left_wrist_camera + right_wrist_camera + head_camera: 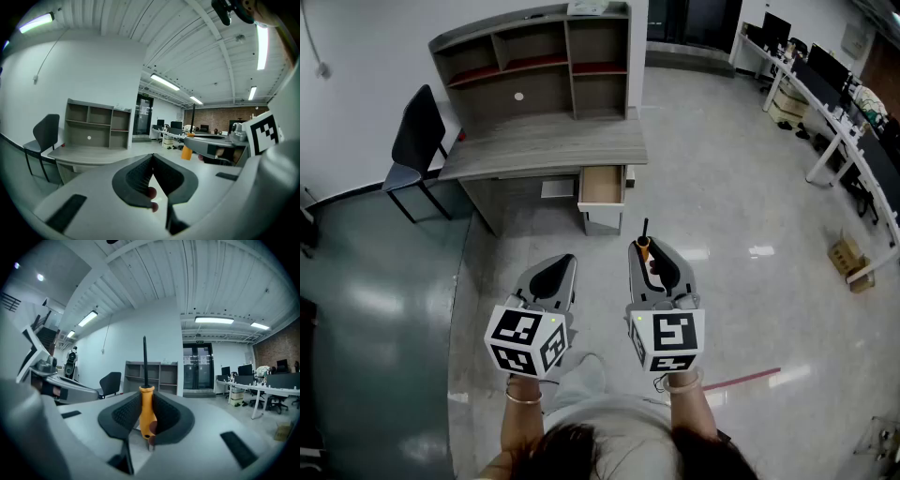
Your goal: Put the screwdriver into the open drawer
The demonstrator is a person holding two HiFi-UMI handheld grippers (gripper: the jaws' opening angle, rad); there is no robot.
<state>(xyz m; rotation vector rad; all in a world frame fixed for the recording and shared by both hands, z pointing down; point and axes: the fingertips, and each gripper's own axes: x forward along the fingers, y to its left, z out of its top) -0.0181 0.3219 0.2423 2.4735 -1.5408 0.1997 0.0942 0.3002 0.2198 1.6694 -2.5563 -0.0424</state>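
The orange-handled screwdriver with a thin black shaft (644,240) is clamped in the right gripper (649,251), at mid-frame in the head view. Its long axis runs up the frame, with the shaft tip towards the top edge and the handle back between the jaws. In the right gripper view the screwdriver (147,412) stands upright at centre. The two black ribbed pads (125,414) of the right gripper (146,397) press on either side of the handle, and the shaft rises straight above them.

The left gripper (563,262) sits just left of the right one, level with it. In its own view the left gripper (153,158) has its jaws closed pad to pad with nothing between them.

Well above the screwdriver tip in the head view is the open pale-wood drawer (602,186), pulled out from under the top of a grey wooden desk (544,145). The drawer's bare light bottom shows. A grey hutch of open shelves (534,58) sits on the desk. A small white round thing (518,96) lies in its lower left compartment, and dark red strips line two upper shelves. A black chair (417,139) stands at the desk's left end, in the upper left of the frame. A small cardboard box (845,253) lies on the glossy floor at the right edge.
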